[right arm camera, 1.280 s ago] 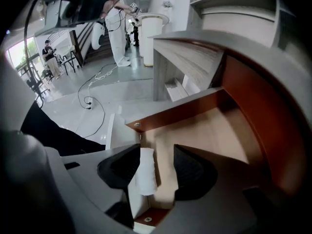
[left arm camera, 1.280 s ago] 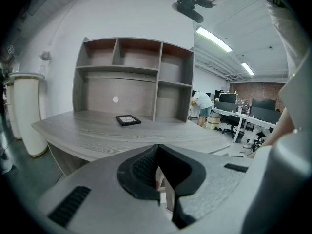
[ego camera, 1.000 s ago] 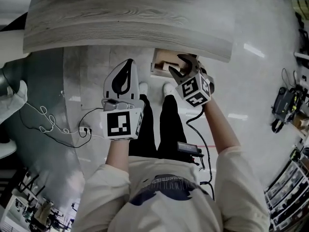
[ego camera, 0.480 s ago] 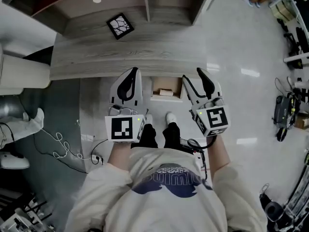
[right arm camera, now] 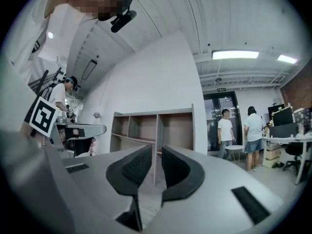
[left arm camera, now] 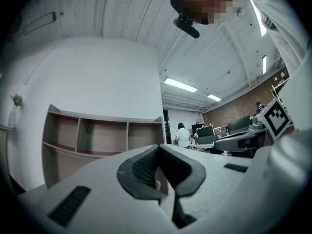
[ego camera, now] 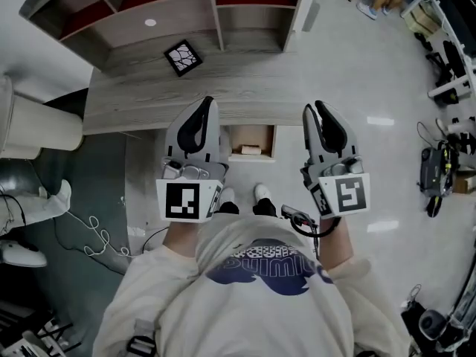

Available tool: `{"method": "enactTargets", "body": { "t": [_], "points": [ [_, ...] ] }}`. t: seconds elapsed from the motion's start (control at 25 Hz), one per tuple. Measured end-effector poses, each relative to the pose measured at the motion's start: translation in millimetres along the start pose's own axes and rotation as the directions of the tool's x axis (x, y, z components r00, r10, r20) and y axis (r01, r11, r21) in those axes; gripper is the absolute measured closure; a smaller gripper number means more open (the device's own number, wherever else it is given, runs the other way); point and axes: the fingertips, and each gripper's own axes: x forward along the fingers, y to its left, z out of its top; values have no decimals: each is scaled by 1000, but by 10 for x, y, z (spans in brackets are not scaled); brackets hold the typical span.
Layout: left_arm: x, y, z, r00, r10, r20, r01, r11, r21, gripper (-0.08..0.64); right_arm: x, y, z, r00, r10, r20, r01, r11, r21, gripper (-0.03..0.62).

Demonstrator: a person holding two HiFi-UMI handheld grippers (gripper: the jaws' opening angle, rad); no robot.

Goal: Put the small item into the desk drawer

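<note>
The desk drawer stands open under the front edge of the grey wooden desk. A small pale item lies inside it. My left gripper is held up left of the drawer, its jaws shut with nothing in them; in the left gripper view the left gripper points at the shelves. My right gripper hangs right of the drawer, clear of it. Its jaws are closing, a narrow gap is still between them, and the right gripper holds nothing.
A black square tile lies on the desk. An open shelf unit stands behind it. A white cylinder and loose cables are on the floor to the left. Two people stand far off by a door.
My right gripper has drawn back from the open drawer and moved right, and its wide jaws have narrowed. Both grippers now rise side by side. The item stays in the drawer.
</note>
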Motion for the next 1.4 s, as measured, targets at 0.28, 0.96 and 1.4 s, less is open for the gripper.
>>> {"method": "enactTargets", "body": {
  "t": [0.28,0.96,1.4],
  "points": [
    [-14,-67,204,997,-2,78,1,1000,4,552,-90,11,134,998,-50,35,50,998,-23,594],
    [-65,-135,221,997,-19,75,19,1000,11,552,-127,55,228,995,-76,63,80,995,-60,595],
    [-42,-96,194,998,-13,66,11,1000,19,552,-63,141,209,995,-78,54,84,991,-109,595]
  ]
}}
